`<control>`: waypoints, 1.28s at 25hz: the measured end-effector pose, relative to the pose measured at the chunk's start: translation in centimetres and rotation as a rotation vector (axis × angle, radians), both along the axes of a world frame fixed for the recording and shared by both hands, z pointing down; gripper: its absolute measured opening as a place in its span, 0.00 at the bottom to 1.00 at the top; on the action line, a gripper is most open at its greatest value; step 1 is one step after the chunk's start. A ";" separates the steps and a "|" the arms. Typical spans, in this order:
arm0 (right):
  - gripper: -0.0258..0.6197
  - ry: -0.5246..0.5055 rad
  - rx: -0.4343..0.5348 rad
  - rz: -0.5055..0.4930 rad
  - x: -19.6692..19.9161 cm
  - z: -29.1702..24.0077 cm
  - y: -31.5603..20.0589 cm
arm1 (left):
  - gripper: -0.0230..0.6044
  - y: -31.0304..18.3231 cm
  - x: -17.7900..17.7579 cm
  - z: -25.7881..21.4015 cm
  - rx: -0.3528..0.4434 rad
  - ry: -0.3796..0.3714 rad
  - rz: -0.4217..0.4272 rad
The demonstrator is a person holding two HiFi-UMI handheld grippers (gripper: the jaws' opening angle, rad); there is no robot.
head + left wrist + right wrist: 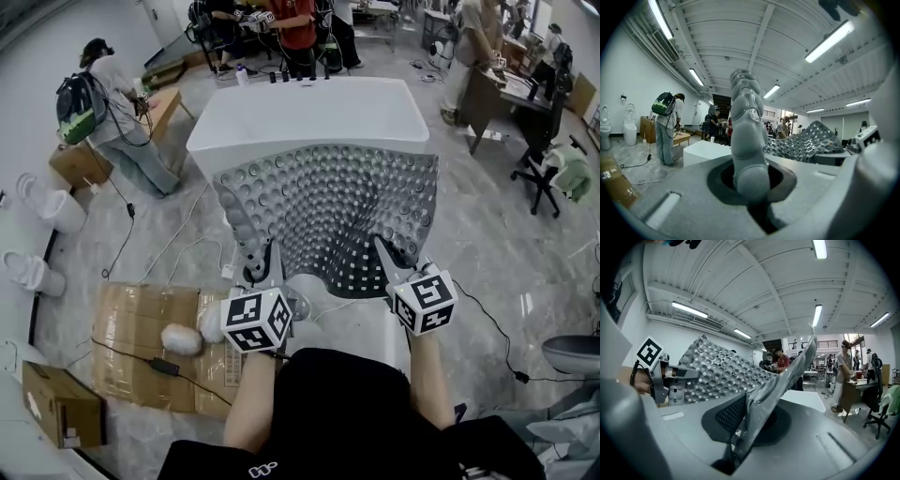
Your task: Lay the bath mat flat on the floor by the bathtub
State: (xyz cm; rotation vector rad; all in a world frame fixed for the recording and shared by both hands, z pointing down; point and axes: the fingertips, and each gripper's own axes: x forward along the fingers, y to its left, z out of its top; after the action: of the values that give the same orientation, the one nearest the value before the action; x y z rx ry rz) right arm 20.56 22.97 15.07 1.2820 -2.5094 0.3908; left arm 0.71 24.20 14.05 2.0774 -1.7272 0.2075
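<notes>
— Where is the bath mat (328, 197) gripped?

— It is gripped at its two near corners. The left gripper (266, 264) is clamped on the corner at 7 o'clock of the mat, and the right gripper (391, 255) on the corner at 5 o'clock. In each gripper view a fold of grey mat is seen pinched between the closed fingers and rising out from between them.

— And how is the mat held?

— It is not laid on the floor (525, 234). It is held up and spread wide between the two grippers. The side covered in round suction cups is turned towards the head camera. A slight sag is seen at the near edge between the grippers.

— What is seen beyond it?

— The white bathtub (309, 112) is seen at 12 o'clock, with the mat's far edge against it. Whether the two are touching cannot be told. Flattened cardboard (141, 328) is spread on the floor at 8 o'clock. Farther off, a person with a green backpack (103, 103) is seen at 10 o'clock. More people are gathered at worktops at 12 and 1 o'clock.
</notes>
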 end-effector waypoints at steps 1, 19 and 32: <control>0.09 0.008 0.004 0.001 0.0 0.2 -0.3 | 0.08 -0.4 0.0 0.1 0.006 0.006 0.003; 0.09 0.167 -0.014 0.026 -3.2 5.5 -9.5 | 0.09 -11.4 -1.6 7.1 -0.056 0.129 0.067; 0.09 0.134 -0.114 0.022 -9.0 9.8 -17.8 | 0.09 -19.4 -8.6 11.9 -0.157 0.133 0.051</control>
State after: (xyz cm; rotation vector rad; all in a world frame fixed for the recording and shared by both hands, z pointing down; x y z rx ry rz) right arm 11.60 5.18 24.92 1.2494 -2.3298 0.4311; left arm -7.93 4.84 25.95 1.9769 -1.5306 0.2079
